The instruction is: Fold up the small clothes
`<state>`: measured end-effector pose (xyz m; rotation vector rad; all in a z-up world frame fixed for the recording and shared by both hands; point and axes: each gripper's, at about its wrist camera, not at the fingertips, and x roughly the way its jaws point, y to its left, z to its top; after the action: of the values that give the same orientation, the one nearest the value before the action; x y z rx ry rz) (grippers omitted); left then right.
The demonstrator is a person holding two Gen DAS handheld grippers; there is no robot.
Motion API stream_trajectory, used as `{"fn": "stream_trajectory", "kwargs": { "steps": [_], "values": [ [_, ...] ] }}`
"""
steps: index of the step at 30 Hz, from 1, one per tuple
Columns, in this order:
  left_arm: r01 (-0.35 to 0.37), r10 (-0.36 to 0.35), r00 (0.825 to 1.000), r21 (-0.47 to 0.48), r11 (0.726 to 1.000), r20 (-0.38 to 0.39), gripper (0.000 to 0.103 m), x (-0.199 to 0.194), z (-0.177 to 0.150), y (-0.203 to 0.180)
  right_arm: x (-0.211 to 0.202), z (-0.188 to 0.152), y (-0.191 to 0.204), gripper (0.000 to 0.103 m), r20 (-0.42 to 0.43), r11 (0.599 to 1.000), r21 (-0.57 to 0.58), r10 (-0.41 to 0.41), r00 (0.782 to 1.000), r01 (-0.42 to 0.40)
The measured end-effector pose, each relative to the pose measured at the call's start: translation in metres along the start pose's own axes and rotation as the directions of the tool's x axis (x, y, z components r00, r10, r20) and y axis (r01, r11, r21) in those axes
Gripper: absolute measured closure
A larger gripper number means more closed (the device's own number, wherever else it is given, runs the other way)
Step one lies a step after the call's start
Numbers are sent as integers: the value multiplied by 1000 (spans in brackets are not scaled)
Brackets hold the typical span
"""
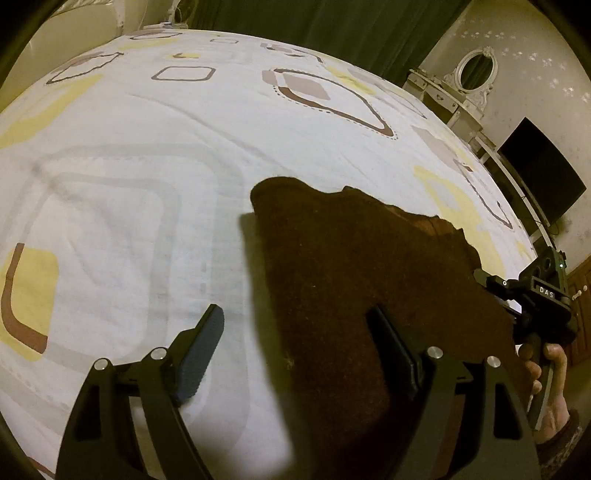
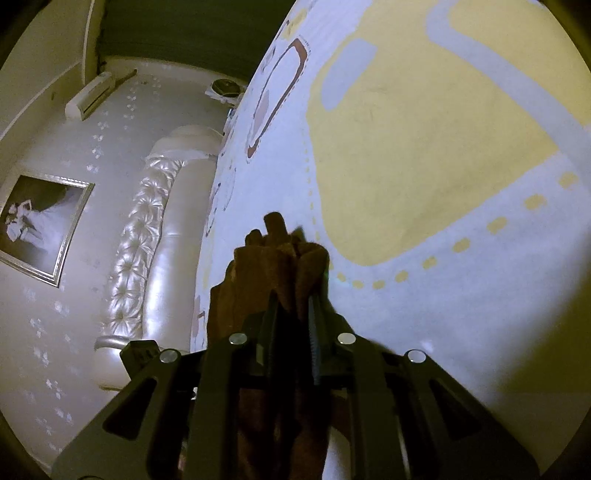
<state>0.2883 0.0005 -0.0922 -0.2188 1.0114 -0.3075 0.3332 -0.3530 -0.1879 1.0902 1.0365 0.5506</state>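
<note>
On the bed (image 1: 147,166), over its patterned white sheet, the brown cloth (image 1: 351,258) lies partly spread and partly lifted. I pinch a bunched edge of it between my right gripper's (image 2: 293,295) fingers, pressed close together on the fabric. I hold my left gripper (image 1: 295,325) with fingers spread wide, one over the sheet, one over the cloth.

A wide bed under a white quilted bedspread (image 1: 155,192) printed with yellow, grey and brown rounded squares fills the room. Dark green curtains (image 1: 332,26) hang at twelve o'clock. At two o'clock a white ornate dressing table with an oval mirror (image 1: 474,70) stands against a pale wall with small flower motifs; a black flat screen (image 1: 543,177) sits beside it. The right wrist view shows a cream tufted leather headboard (image 2: 147,243), a silver-framed photograph (image 2: 40,225) and a white wall air conditioner (image 2: 90,96).
</note>
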Motion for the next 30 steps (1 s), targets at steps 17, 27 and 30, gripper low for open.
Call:
{"fn": "stream_trajectory", "kwargs": {
  "steps": [17, 27, 30],
  "values": [
    [-6, 6, 1000, -6, 1000, -3, 21, -2, 3, 0, -20, -12, 4, 78, 27, 1000, -5, -10, 1000, 11],
    [-8, 8, 1000, -30, 1000, -5, 21, -9, -2, 1, -34, -35, 6, 68, 35, 1000, -20, -20, 999, 20],
    [-2, 2, 1000, -49, 999, -6, 21, -13, -7, 2, -39, -45, 8, 64, 35, 999, -29, -21, 999, 22]
  ]
}}
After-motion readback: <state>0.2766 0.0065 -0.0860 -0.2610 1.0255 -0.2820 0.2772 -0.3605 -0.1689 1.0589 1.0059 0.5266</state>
